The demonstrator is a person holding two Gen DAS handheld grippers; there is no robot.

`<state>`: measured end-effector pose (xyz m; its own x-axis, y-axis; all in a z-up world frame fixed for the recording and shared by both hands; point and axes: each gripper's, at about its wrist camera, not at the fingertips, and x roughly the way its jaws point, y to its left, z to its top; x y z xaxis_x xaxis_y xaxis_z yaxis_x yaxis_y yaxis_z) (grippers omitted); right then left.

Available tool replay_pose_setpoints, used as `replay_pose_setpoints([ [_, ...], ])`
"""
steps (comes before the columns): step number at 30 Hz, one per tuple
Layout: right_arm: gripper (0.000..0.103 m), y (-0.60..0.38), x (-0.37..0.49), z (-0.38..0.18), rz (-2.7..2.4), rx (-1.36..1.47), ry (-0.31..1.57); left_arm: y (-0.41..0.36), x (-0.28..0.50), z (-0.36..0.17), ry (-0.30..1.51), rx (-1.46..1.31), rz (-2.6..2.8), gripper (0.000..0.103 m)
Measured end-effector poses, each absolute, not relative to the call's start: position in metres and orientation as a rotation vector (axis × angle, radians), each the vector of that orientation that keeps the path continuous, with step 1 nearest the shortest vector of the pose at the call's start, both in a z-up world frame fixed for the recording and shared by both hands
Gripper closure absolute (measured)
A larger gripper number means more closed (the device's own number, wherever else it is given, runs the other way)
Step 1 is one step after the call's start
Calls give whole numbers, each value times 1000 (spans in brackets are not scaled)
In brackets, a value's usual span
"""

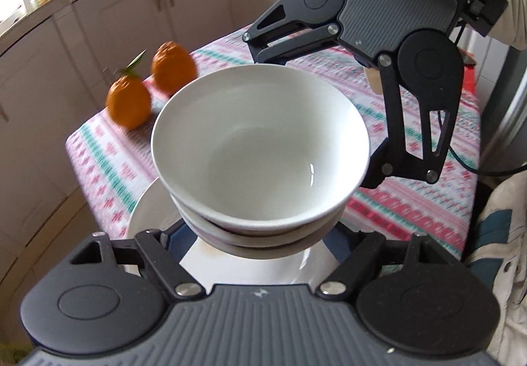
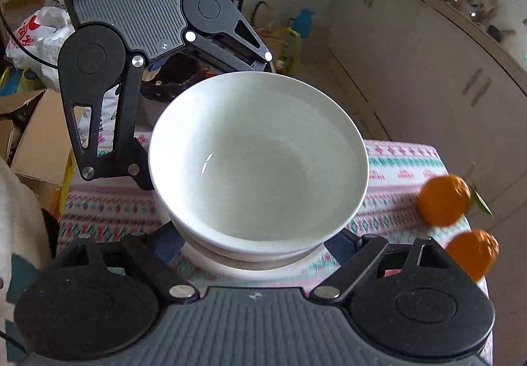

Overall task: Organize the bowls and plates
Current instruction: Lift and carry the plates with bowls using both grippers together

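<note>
Bowls: stack of white bowls (image 1: 260, 148), nested, the top one empty, above the patterned desk (image 1: 411, 201).
Plate: white plate (image 1: 148, 211) showing below the bowls in the left wrist view; whether the stack rests on it I cannot tell.
Left gripper (image 1: 258, 236): jaws spread around the lower bowls from one side; whether the pads press the stack is hidden under the bowls.
Right gripper (image 1: 316, 122): across the bowls from the left one, jaws spread around the stack; contact cannot be told either.
Oranges: two oranges (image 1: 128, 102) on the desk beyond the bowls, near its edge, just beside each other, one with a leaf.
Surroundings: pale cabinets (image 1: 115, 20) behind the desk; a person's light sleeve (image 1: 513, 4) behind the right gripper.
</note>
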<state>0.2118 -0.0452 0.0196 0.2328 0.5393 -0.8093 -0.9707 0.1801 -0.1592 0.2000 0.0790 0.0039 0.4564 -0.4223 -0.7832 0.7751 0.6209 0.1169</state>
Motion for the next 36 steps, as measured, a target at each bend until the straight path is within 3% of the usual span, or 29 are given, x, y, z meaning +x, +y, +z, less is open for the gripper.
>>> replay_pose_setpoints([
  [31,10,-27,246,-3,1228,-667,793,106,218,-14,828,461,-749,21],
  [36,2,-30,243,-2,1225,-641,792,103,208,-14,799,490,-719,15],
])
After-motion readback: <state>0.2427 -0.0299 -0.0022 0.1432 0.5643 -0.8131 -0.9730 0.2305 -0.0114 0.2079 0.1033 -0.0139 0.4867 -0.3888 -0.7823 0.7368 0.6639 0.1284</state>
